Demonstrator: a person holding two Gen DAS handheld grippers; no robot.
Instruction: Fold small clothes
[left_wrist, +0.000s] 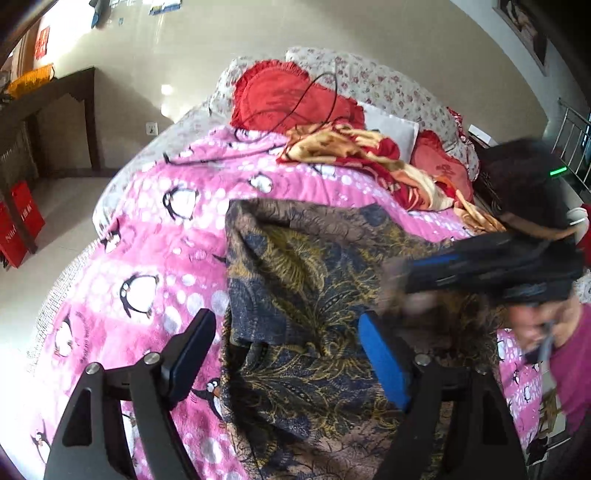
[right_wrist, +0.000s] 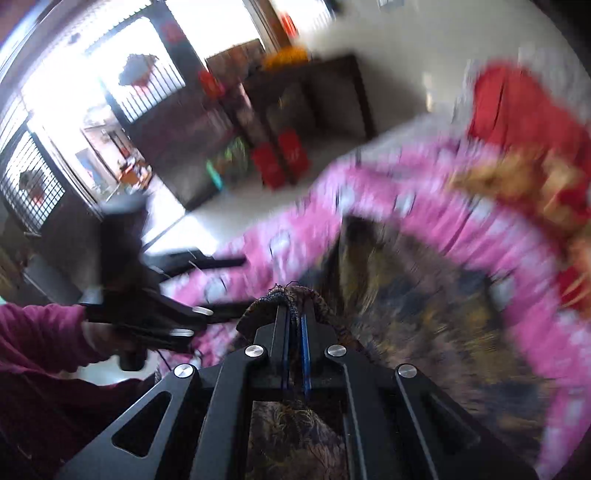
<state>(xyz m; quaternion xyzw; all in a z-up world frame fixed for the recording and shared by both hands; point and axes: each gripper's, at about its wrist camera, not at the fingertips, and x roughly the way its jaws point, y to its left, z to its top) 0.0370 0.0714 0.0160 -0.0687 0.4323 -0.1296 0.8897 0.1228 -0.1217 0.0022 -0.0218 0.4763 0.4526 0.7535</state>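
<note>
A dark blue, brown and gold patterned garment (left_wrist: 314, 295) lies partly folded on the pink penguin blanket (left_wrist: 155, 236). My left gripper (left_wrist: 288, 332) is open above its near left edge, holding nothing. My right gripper (right_wrist: 294, 314) is shut on an edge of the garment (right_wrist: 406, 302) and lifts it; cloth bunches over the fingertips. The right gripper also shows, blurred, at the right of the left wrist view (left_wrist: 480, 266). The left gripper shows at the left of the right wrist view (right_wrist: 147, 314).
Red cushions (left_wrist: 280, 96), a red-and-gold blanket (left_wrist: 369, 155) and a black cable (left_wrist: 295, 107) lie at the bed's head. A dark wooden table (left_wrist: 55, 110) and red bags (left_wrist: 18, 225) stand on the floor at left. The person's face (left_wrist: 546, 325) is at right.
</note>
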